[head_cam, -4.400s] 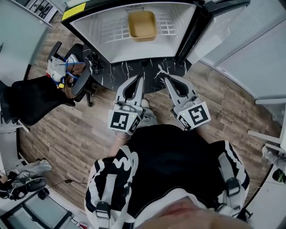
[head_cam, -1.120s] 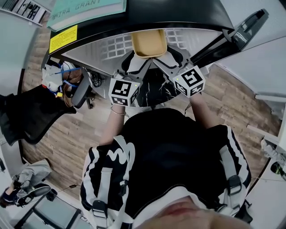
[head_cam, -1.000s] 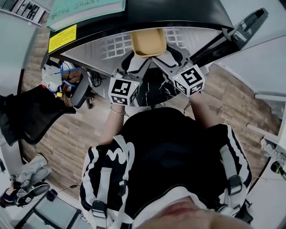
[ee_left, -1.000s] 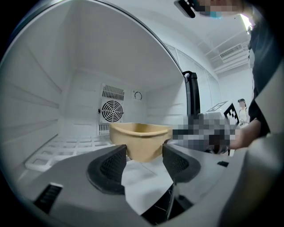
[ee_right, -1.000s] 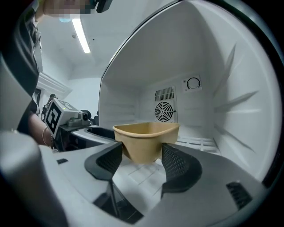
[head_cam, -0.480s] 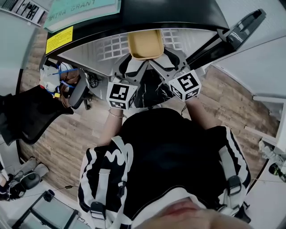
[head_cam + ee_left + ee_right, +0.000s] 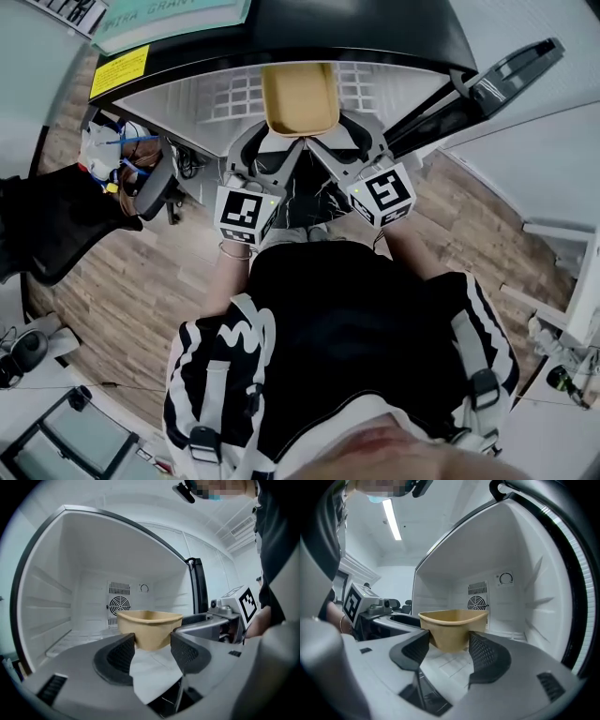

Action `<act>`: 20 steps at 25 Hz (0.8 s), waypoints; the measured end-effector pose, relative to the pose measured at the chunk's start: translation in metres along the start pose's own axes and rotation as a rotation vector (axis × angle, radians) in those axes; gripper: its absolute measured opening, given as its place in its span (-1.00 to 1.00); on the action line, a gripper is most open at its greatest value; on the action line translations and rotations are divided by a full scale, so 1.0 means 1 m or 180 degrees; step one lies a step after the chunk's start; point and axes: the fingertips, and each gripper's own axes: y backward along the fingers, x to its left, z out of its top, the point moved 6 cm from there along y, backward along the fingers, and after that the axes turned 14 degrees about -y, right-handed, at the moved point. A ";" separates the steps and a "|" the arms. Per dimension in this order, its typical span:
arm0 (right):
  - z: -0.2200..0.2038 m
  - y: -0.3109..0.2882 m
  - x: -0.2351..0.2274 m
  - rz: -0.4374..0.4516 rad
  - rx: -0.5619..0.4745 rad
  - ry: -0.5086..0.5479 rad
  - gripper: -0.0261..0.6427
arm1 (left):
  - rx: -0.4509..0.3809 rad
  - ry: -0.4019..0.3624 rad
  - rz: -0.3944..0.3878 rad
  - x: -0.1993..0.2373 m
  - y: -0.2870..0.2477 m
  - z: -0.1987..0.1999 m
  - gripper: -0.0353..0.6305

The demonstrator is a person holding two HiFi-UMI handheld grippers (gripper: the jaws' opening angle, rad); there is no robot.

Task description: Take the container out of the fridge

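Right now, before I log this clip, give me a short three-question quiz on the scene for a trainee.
1. True or false: the tan container rests on the white wire shelf of the fridge.
2. The right gripper is: A) shut on the container; B) open, jaws apart and not pressing the container; C) shut on nothing.
3. What round part shows on the back wall behind the container?
Key: 1 true. 2 B. 3 the fan grille.
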 end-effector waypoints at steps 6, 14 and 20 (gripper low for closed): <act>0.003 0.011 0.004 0.0105 -0.0030 -0.0009 -0.11 | -0.0031 0.0008 0.0151 -0.010 0.007 0.012 -0.16; 0.006 0.024 0.014 0.0141 -0.0078 -0.0055 -0.11 | -0.0080 0.0007 0.0172 -0.021 0.021 0.016 -0.16; 0.012 0.037 0.030 0.0103 -0.0118 -0.0041 -0.11 | -0.0247 0.0001 0.0169 -0.026 0.035 0.027 -0.16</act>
